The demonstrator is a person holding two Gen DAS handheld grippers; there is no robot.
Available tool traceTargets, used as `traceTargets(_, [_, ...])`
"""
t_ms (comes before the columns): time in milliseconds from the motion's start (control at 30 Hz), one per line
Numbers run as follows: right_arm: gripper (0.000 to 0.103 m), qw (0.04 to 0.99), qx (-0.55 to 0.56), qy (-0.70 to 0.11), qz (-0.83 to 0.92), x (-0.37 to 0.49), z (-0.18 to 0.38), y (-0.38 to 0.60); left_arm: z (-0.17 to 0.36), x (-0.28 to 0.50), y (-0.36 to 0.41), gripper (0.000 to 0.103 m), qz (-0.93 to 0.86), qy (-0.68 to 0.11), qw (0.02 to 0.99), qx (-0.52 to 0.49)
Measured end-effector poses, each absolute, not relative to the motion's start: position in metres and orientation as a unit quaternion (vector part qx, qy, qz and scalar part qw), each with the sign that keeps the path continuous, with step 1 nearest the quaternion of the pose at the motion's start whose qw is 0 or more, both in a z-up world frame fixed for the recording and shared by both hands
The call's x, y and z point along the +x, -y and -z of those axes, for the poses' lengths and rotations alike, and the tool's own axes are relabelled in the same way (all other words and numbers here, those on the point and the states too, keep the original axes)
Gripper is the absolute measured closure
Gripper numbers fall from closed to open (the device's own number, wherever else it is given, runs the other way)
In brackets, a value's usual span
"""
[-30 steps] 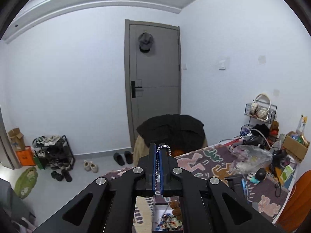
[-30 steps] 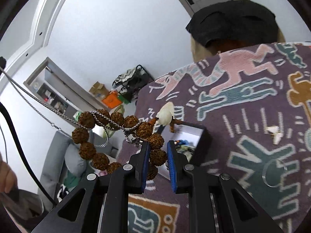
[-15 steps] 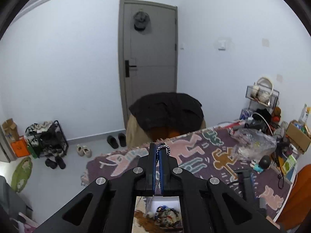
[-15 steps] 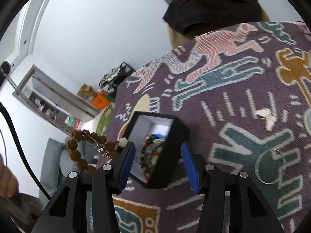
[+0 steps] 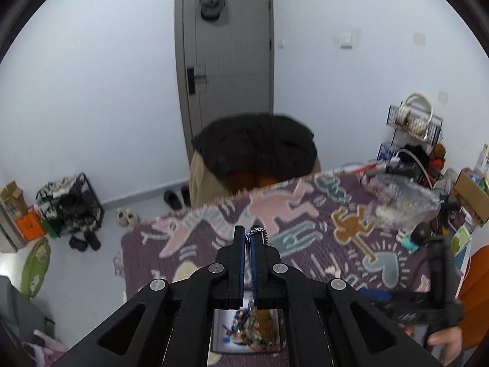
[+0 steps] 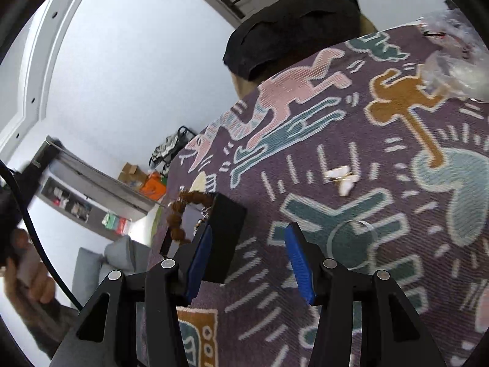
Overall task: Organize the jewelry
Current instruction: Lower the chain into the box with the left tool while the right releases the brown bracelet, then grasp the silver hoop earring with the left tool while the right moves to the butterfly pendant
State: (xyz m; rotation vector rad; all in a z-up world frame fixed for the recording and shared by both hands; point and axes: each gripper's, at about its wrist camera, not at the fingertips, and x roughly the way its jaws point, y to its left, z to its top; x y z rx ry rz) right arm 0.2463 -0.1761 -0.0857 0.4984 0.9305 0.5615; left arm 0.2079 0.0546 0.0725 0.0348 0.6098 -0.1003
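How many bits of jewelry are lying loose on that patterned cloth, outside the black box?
2: a white butterfly piece farther out, and a clear bangle just beyond the right gripper's open jaws. More may be hidden.

Left gripper (image 5: 248, 238) has its two fingers pressed together, blue pads nearly touching, with a thin silver chain (image 5: 259, 231) pinched between them and looping over the tips. It's held up high, pointing out and slightly downward. Over on the right edge of that same view you can see the person's right hand (image 5: 444, 341) wrapped around the other tool's handle.

Right gripper (image 6: 247, 257) is spread wide, blue pads well apart, tilted over so the whole view leans. Its left finger (image 6: 200, 255) sits right against a black box (image 6: 227, 238); can't tell if it's actually touching. The person's left hand (image 6: 26, 267) shows blurred at the far left edge, gripping its handle.
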Motion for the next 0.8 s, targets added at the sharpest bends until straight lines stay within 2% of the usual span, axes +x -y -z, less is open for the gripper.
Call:
traceTargets(100, [0.052,0.835,0.24,-0.427,-0.252,0.242,0.082,0.196,-0.062,0.209,-0.058,0.098,0.049,-0.314,0.948,0.003])
traceTargets(167, [0.052,0.839,0.244,-0.42,-0.245,0.24,0.079,0.209,-0.058,0.208,-0.06,0.086,0.045,-0.317,0.947,-0.001])
traceTargets(200, [0.052,0.842,0.246,-0.416,-0.241,0.238,0.078,0.215,-0.055,0.206,-0.061,0.066,0.04,-0.317,0.948,-0.001])
traceTargets(233, [0.052,0.843,0.247,-0.414,-0.239,0.238,0.077,0.22,-0.054,0.206,-0.063,0.04,0.035,-0.314,0.949,-0.001])
traceTargets(300, [0.051,0.846,0.252,-0.409,-0.233,0.235,0.076,0.232,-0.052,0.199,-0.066,0.017,0.017,-0.295,0.955,0.0])
traceTargets(400, [0.046,0.848,0.26,-0.404,-0.223,0.233,0.076,0.246,-0.05,0.196,-0.068,0.016,0.016,-0.291,0.957,-0.003])
traceTargets(800, [0.045,0.859,0.261,-0.392,-0.199,0.225,0.072,0.283,-0.031,0.2,-0.025,0.016,0.068,-0.31,0.948,0.009])
